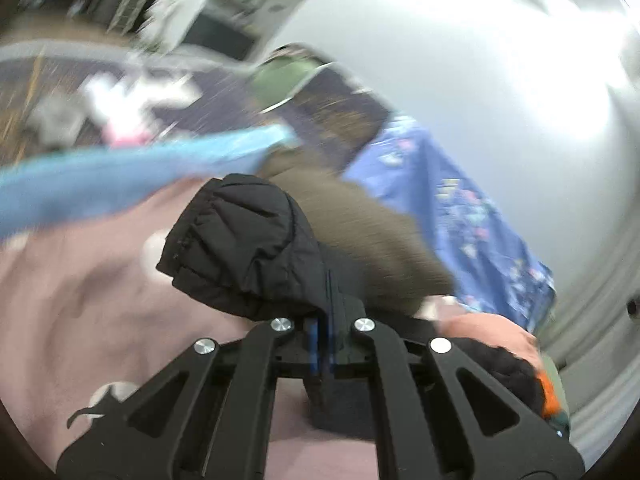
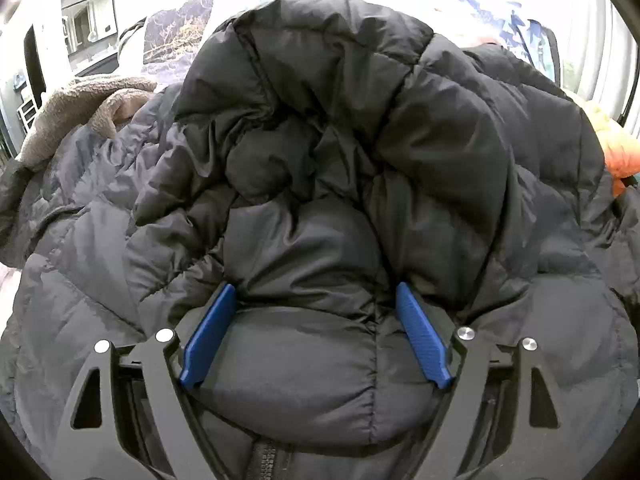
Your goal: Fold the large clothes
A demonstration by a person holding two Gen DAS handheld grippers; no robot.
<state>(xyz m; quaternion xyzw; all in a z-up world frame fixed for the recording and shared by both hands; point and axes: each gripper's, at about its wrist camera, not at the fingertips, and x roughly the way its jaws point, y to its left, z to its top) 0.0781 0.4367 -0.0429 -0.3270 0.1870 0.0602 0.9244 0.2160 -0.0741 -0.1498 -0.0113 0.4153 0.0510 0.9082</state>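
Observation:
A black puffer jacket fills the right wrist view in a rumpled heap. My right gripper is open, its blue pads wide apart with a puffy fold of the jacket bulging between them. In the left wrist view my left gripper is shut on a black quilted part of the jacket, which sticks up above the closed blue pads. The left view is motion-blurred.
A pink sheet lies under the left gripper. Blue cloth, a brown garment, a blue patterned cloth and an orange item lie around. A brown fleece and orange fabric flank the jacket.

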